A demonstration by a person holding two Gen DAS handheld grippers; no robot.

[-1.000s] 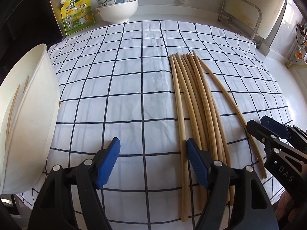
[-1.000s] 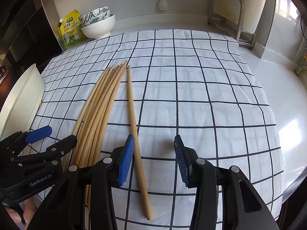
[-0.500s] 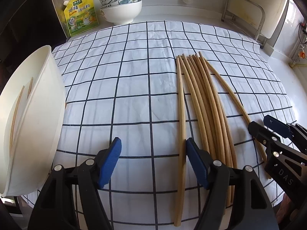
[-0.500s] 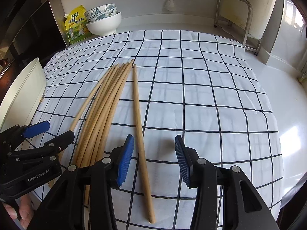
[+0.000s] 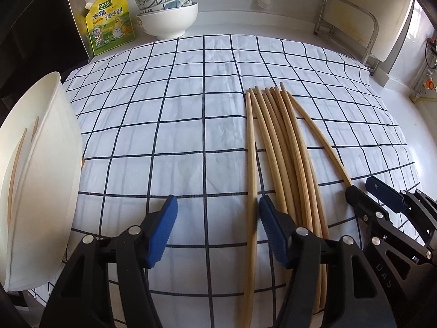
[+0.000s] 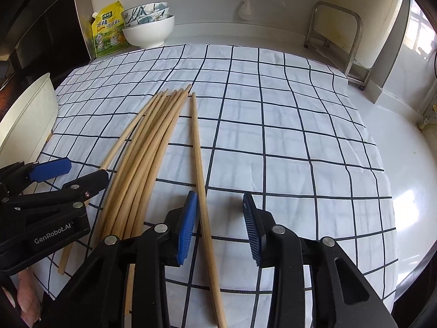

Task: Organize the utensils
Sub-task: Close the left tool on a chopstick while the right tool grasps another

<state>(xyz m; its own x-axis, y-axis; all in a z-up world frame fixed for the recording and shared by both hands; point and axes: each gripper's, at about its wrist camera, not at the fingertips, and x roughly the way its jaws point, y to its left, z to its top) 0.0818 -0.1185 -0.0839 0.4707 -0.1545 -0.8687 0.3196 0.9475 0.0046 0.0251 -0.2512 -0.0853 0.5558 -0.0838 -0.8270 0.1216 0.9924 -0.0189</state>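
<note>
Lying on cloth [image 5: 191, 136]: 8 chopsticks [image 5: 286, 150], 2 claws agape.

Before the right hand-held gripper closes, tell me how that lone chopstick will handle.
The lone chopstick is round and thin, so it may roll on the cloth if nudged. It looks like light, stiff wood, unlikely to flex. The right hand-held gripper is open around its thick end, so the far tip could droop.

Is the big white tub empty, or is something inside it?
Not empty. The white tub at the left has two thin wooden sticks leaning inside it against its wall.
</note>
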